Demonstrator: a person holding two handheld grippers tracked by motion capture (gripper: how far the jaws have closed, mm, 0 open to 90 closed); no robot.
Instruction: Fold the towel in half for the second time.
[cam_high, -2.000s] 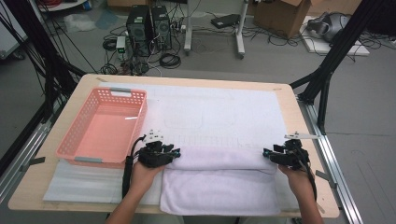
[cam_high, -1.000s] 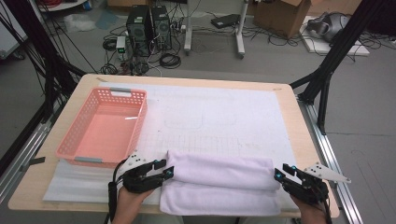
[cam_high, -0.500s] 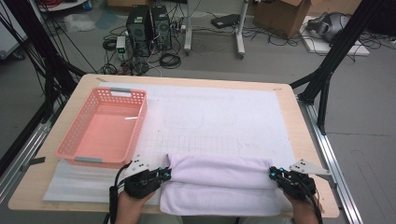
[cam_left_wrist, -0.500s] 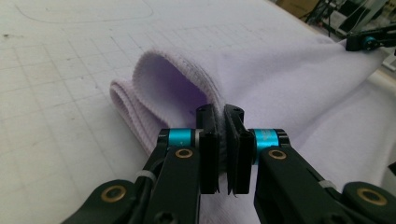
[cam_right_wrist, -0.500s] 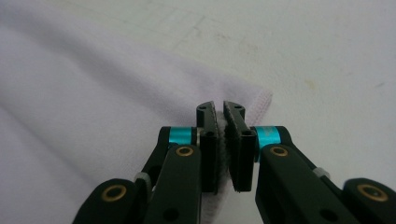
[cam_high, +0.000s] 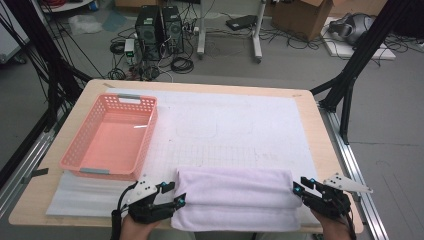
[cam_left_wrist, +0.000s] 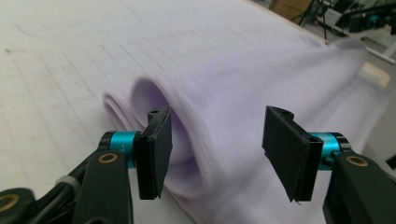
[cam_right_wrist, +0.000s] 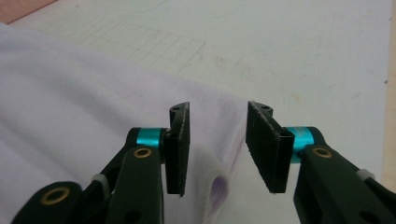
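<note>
A pale lilac towel (cam_high: 235, 197) lies folded in a long band at the table's front edge. My left gripper (cam_high: 175, 194) sits at its left end, open. In the left gripper view the jaws of the left gripper (cam_left_wrist: 215, 140) stand wide apart on either side of the towel's (cam_left_wrist: 224, 84) rolled fold, not pinching it. My right gripper (cam_high: 300, 186) sits at the towel's right end, also open. In the right gripper view the right gripper (cam_right_wrist: 218, 140) has the towel's (cam_right_wrist: 70, 107) corner layers loose between its jaws.
An empty pink plastic basket (cam_high: 112, 142) stands at the left on the white gridded mat (cam_high: 240, 125) that covers the wooden table (cam_high: 325, 145). Computer towers (cam_high: 157, 25) and cables lie on the floor beyond the far edge.
Both grippers have come toward the front edge, bringing the towel's upper layer with them and folding it into a narrower band. They now rest at its two ends.
</note>
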